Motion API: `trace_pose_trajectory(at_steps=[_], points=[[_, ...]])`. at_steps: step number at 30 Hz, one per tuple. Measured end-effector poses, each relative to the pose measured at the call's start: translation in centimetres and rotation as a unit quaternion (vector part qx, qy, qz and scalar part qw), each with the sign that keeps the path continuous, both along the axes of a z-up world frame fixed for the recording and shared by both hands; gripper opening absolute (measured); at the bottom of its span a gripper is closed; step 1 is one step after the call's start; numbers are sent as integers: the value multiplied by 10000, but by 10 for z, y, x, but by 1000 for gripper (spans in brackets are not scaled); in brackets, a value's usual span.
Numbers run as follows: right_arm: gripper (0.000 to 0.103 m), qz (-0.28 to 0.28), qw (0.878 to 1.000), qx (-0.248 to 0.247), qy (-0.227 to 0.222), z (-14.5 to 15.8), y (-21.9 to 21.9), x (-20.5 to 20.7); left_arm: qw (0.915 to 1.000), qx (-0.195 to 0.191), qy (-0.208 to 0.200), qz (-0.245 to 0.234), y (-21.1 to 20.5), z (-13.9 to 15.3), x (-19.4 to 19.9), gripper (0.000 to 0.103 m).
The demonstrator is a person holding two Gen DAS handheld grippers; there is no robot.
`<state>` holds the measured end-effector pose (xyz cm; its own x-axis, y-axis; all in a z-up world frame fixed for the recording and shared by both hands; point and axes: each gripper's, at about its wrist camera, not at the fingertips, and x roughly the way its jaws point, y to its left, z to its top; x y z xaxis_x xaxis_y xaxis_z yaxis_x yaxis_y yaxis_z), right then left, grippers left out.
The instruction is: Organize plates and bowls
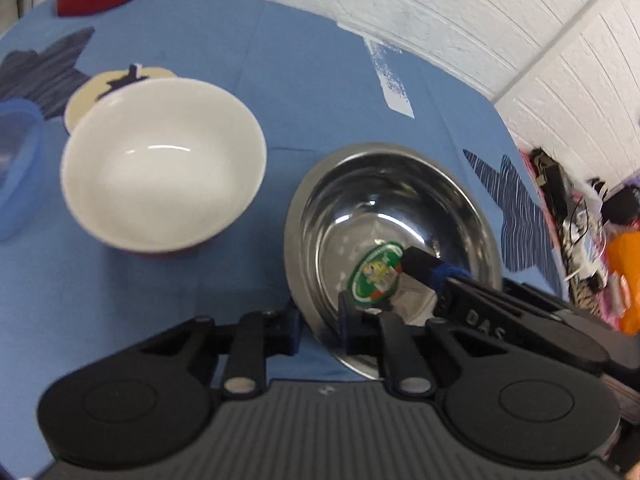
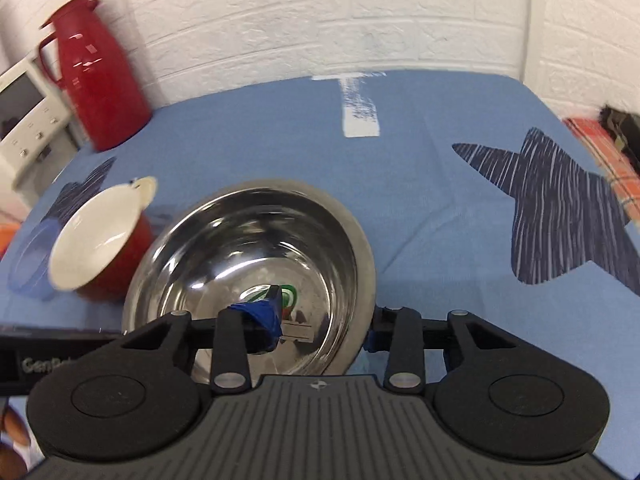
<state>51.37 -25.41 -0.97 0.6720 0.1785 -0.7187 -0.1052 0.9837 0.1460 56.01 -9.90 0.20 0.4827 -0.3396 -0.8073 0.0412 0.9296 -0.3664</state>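
The steel bowl (image 1: 392,240) sits on the blue-covered tabletop (image 1: 320,92), right of the white bowl (image 1: 162,164), which has a red outside and stands upright just beside it, not touching as far as the views show.

Left tongs (image 1: 320,326): the two fingers straddle the near-left rim of the steel bowl, one finger outside the wall, one inside. Contact on the rim looks close, but whether the fingers actually clamp it cannot be told.

Right tongs (image 2: 316,330): the fingers straddle the near-right rim of the same bowl, left finger inside over the green label (image 2: 286,296), right finger outside the wall. They stand visibly apart; no grip is established.

Governing relation: the steel bowl lies directly ahead of both tongs, rim between each pair of fingers. The white bowl lies to the left, on the left tongs' side. The bowl is round, so no long axis applies.

Judgement: nesting would call for carrying one bowl sideways into the other; the smooth steel rim may slip under a light grip.

Also present: a red thermos jug (image 2: 100,76) at the far left and a blue container (image 1: 18,168) at the left edge.
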Motion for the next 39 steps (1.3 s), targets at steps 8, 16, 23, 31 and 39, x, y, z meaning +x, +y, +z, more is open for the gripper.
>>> trace_pose_trajectory(at_steps=[8, 16, 23, 31, 39], points=[[28, 262, 9992, 190, 245, 8, 24, -126, 9967, 95, -57, -799, 23, 30, -114, 13], [30, 518, 9965, 398, 516, -3, 61, -249, 9846, 412, -75, -1699, 60, 26, -246, 14], [32, 718, 9959, 73, 549, -10, 83, -277, 9825, 441, -173, -1801, 75, 14, -289, 16], [32, 904, 9917, 4, 916, -11, 80, -281, 9824, 45, 181, -1857, 86, -3, -274, 61], [33, 322, 9990, 108, 290, 38, 44, -240, 9898, -91, -415, -1363, 130, 53, -240, 75]])
